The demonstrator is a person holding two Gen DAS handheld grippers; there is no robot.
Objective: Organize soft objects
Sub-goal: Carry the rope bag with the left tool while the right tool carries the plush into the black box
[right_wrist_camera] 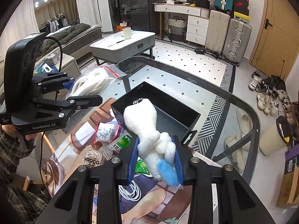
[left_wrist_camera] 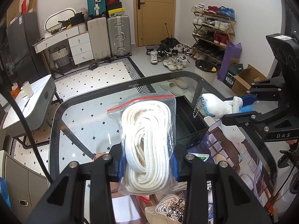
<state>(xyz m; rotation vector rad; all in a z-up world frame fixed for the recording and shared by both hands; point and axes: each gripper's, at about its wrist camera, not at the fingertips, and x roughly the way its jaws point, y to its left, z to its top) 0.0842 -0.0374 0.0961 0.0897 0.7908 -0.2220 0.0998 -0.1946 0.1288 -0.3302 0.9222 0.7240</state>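
White cord, coiled inside a clear zip bag [left_wrist_camera: 147, 140], is pinched low down between the blue pads of the left gripper [left_wrist_camera: 147, 166], whose jaws are nearly closed on it; the bag hangs in the air above the glass table [left_wrist_camera: 78, 123], just beside the open black box [right_wrist_camera: 168, 110]. The right gripper [right_wrist_camera: 155, 160] is likewise squeezed nearly closed, on the lower body of a white plush toy [right_wrist_camera: 147, 130] with a blue patch, held over the near edge of that box. The step in hand looks like carrying both soft things to the box, and doing it well probably means bringing each one fully over the opening before letting go, one at a time so they do not snag, and lowering rather than dropping so the bag does not catch on the rim. The bag's long axis runs away from the left gripper, its red-striped zip end pointing up and forward. The toy's long axis also runs forward from its gripper, with its rounded end and bead chain [left_wrist_camera: 197, 108] pointing into the box. Other packets and a second bag of cord [right_wrist_camera: 92, 157] lie on the printed mat [right_wrist_camera: 149, 201] nearby.
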